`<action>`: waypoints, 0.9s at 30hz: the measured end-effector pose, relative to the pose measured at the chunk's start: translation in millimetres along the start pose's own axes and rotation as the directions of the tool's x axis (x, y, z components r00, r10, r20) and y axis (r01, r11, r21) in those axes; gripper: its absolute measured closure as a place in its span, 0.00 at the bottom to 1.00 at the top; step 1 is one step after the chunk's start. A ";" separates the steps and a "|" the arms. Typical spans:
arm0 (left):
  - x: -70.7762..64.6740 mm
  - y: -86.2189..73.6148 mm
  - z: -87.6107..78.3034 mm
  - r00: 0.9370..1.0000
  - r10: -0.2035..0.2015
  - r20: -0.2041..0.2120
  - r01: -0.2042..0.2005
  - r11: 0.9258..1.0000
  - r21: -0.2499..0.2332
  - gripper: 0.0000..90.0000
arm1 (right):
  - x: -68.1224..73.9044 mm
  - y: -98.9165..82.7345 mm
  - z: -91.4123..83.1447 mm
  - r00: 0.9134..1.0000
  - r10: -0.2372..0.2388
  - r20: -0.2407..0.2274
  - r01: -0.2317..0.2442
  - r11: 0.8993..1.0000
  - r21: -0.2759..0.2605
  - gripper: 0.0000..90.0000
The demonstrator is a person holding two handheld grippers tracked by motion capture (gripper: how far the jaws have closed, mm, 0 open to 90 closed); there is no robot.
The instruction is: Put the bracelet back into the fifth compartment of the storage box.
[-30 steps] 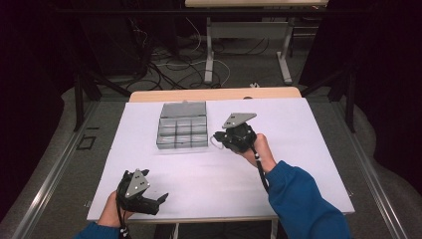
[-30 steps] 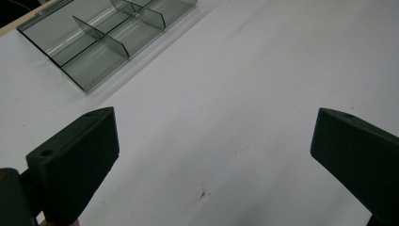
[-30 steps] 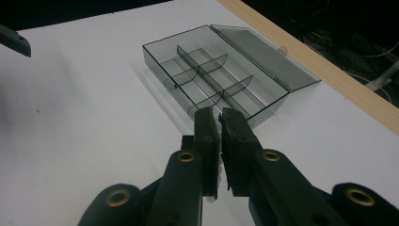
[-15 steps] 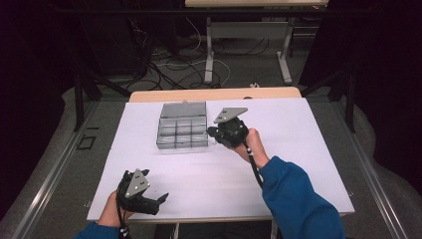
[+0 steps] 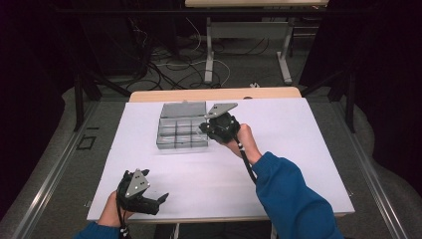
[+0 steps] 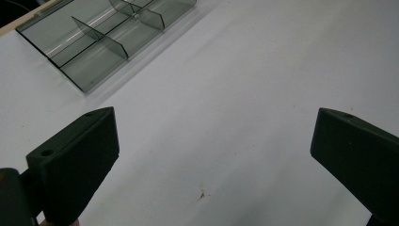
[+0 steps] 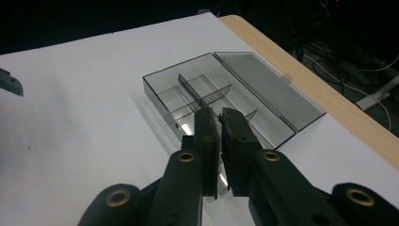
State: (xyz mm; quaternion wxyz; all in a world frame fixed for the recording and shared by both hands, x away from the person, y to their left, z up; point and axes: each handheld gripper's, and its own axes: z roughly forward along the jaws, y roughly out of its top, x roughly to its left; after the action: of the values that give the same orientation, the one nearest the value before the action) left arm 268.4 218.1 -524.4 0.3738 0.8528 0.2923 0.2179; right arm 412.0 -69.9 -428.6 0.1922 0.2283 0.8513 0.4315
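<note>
A clear grey plastic box lies on the white table, toward its far edge, with its flat lid swung fully open and lying flat beside the tray. Thin upright dividers split the tray into small square compartments, and every compartment that can be seen is empty. The plastic is smooth and glossy, the table top matte, with a pale wooden strip along its far edge.

The right gripper sits at the box's right side, its 2 black jaws pressed almost together with only a thin slit between them and nothing in it; their tips hang just over the box's near compartments. The left gripper rests near the table's front edge, well apart from the box, jaws spread wide over bare table.

Compared with 0.5 s ago, the right gripper has edged closer to the box, while the left one has stayed put.
</note>
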 end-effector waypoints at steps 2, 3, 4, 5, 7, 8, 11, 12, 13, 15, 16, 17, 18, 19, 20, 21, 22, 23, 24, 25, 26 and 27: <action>-0.1 -0.1 -0.1 1.000 0.000 0.000 0.000 1.000 0.000 0.01 | 0.9 2.5 2.4 1.000 0.004 0.005 -0.004 1.000 -0.004 0.95; 0.0 -0.2 -0.2 1.000 -0.001 -0.001 0.001 1.000 0.000 0.01 | 1.3 3.8 3.6 1.000 0.003 0.005 -0.003 1.000 -0.006 0.95; 0.2 -0.2 -0.2 1.000 -0.001 -0.001 0.001 1.000 -0.001 0.01 | 1.5 5.1 4.7 1.000 0.001 0.001 -0.001 1.000 -0.002 0.95; 0.2 -0.2 -0.2 1.000 -0.002 0.000 0.002 1.000 -0.002 0.01 | 2.2 6.3 6.2 1.000 0.000 0.003 0.000 1.000 -0.005 0.95; -0.1 0.0 0.0 1.000 0.001 0.000 -0.001 1.000 0.001 0.01 | 3.0 8.7 8.6 1.000 -0.001 0.007 0.001 1.000 -0.008 0.95; -0.2 -0.1 -0.2 1.000 0.000 0.001 0.000 1.000 -0.001 0.01 | 3.4 9.8 9.7 1.000 0.000 0.001 0.000 1.000 -0.006 0.95; -0.2 -0.1 -0.3 1.000 -0.001 -0.001 0.001 1.000 -0.001 0.01 | 5.4 12.1 14.1 1.000 -0.005 0.006 0.005 1.000 -0.004 0.95; -0.5 -0.1 -0.2 1.000 -0.003 0.001 0.003 1.000 -0.003 0.01 | 5.9 12.7 15.6 1.000 -0.007 0.007 0.007 1.000 -0.007 0.95; -0.5 -0.1 -0.3 1.000 -0.003 0.000 0.003 1.000 -0.003 0.01 | 6.4 13.2 16.6 1.000 -0.006 0.007 0.006 1.000 -0.003 0.95; -0.2 -0.2 -0.4 1.000 -0.001 -0.001 0.001 1.000 -0.001 0.01 | 6.8 13.8 19.5 1.000 -0.003 0.007 0.003 1.000 -0.009 0.95; -0.5 -0.2 -0.3 1.000 -0.004 0.000 0.004 1.000 -0.004 0.01 | 7.0 13.9 20.8 1.000 -0.002 0.006 0.002 1.000 -0.007 0.95; -0.5 -0.1 -0.3 1.000 -0.004 0.000 0.004 1.000 -0.004 0.01 | 6.6 14.2 21.9 1.000 -0.004 0.005 0.004 1.000 -0.002 0.95; -0.5 -0.1 -0.2 1.000 -0.004 0.000 0.004 1.000 -0.003 0.01 | 6.3 14.3 22.7 1.000 -0.001 0.005 0.001 1.000 0.001 0.95; -0.4 0.0 -0.1 1.000 -0.003 0.000 0.003 1.000 -0.003 0.01 | 6.1 14.4 23.9 1.000 0.003 0.013 -0.003 1.000 -0.001 0.95; -0.5 0.1 -0.1 1.000 -0.004 0.001 0.004 1.000 -0.003 0.01 | 5.6 14.5 25.5 1.000 0.004 0.013 -0.004 1.000 -0.005 0.95; -0.3 0.1 -0.1 1.000 -0.001 0.000 0.001 1.000 0.000 0.01 | 5.3 14.8 26.5 1.000 0.006 0.016 -0.006 1.000 -0.005 0.95; -0.4 0.0 0.2 1.000 -0.002 0.001 0.002 1.000 -0.002 0.01 | 4.8 15.1 27.7 1.000 0.006 0.021 -0.006 1.000 -0.004 0.95; -0.3 0.1 -0.1 1.000 0.000 0.001 0.000 1.000 0.001 0.01 | 4.4 15.6 29.2 1.000 0.008 0.018 -0.008 1.000 -0.001 0.95; -0.2 -0.1 -0.2 1.000 0.000 0.000 0.000 1.000 -0.001 0.01 | 4.1 16.3 30.1 1.000 0.008 0.017 -0.008 1.000 0.003 0.95; -0.2 -0.1 -0.2 1.000 -0.001 0.000 0.001 1.000 -0.002 0.01 | 3.9 16.9 31.7 1.000 0.005 0.021 -0.005 1.000 0.000 0.95; -0.2 -0.2 -0.2 1.000 -0.001 0.000 0.001 1.000 -0.002 0.01 | 4.1 17.3 32.9 1.000 0.010 0.024 -0.010 1.000 0.000 0.95; -0.1 -0.2 -0.2 1.000 0.000 0.000 0.000 1.000 -0.001 0.01 | 4.1 18.1 34.0 1.000 0.009 0.022 -0.009 1.000 0.003 0.95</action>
State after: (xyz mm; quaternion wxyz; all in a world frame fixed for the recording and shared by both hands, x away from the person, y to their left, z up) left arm 268.1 218.2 -524.4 0.3745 0.8525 0.2922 0.2180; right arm 430.5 -36.2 -433.1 0.1993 0.2375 0.8488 0.4283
